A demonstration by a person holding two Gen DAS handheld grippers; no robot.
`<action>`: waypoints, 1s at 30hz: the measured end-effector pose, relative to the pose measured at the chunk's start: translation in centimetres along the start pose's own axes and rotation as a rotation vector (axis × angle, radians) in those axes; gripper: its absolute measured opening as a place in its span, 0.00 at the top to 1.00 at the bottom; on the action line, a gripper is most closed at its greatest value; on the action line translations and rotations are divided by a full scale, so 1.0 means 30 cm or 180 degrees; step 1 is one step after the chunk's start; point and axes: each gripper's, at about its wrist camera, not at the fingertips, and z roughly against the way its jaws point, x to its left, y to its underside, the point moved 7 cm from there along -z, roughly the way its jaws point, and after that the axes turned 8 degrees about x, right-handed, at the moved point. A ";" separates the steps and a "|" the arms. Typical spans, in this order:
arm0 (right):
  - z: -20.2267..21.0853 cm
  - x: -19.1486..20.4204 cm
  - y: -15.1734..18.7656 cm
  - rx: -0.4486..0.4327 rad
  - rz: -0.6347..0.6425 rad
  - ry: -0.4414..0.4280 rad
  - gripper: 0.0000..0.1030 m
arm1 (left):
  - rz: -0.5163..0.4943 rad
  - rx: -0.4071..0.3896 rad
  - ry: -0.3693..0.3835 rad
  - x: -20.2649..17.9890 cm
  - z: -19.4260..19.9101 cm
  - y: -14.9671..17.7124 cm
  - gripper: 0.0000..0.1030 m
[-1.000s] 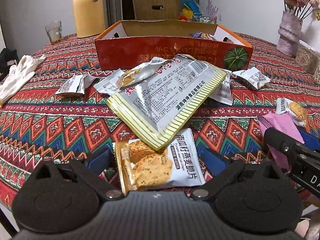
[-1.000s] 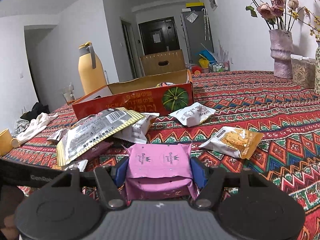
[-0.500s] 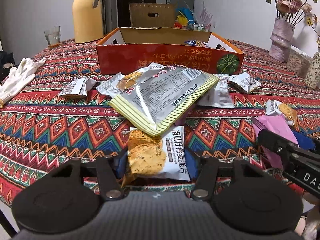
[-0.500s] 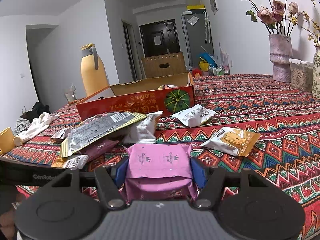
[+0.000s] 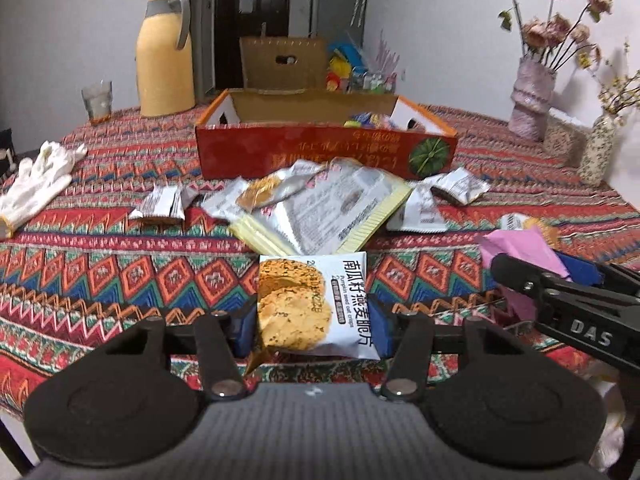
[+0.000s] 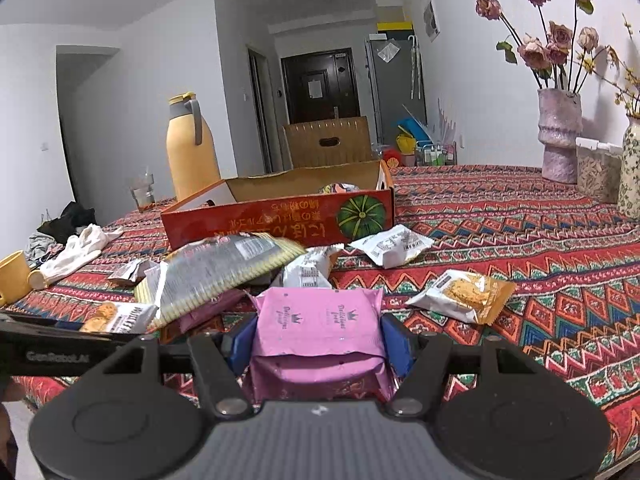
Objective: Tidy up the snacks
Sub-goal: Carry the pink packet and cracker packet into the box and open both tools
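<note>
Left gripper [image 5: 314,330]: jaws closed on the oat crisp packet [image 5: 316,306], both blue pads pressing its sides; packet lifted above the tabletop [image 5: 120,280].
Right gripper [image 6: 320,344]: jaws gripping the pink packet [image 6: 320,322] from both sides.
Red box [image 5: 326,152]: open, at the far side of the tabletop, some snacks inside.
Loose snacks: big silver bag [image 5: 332,210] and small white packets lie just before the box.
White glove [image 5: 38,178]: at the left edge.

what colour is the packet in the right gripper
Pink packet, with small crown marks printed on it; clearest in the right wrist view.
</note>
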 end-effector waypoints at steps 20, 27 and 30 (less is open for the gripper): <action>-0.075 0.035 -0.194 -0.0212 0.0109 0.0107 0.37 | -0.0050 -0.0457 0.0091 0.037 0.022 -0.255 0.47; -0.143 0.030 -0.314 -0.0327 0.0155 0.0160 0.37 | -0.0068 -0.0587 0.0018 0.046 -0.031 -0.403 0.47; -0.173 0.031 -0.366 -0.0380 0.0176 0.0177 0.37 | -0.0068 -0.0656 0.0024 0.047 -0.045 -0.466 0.47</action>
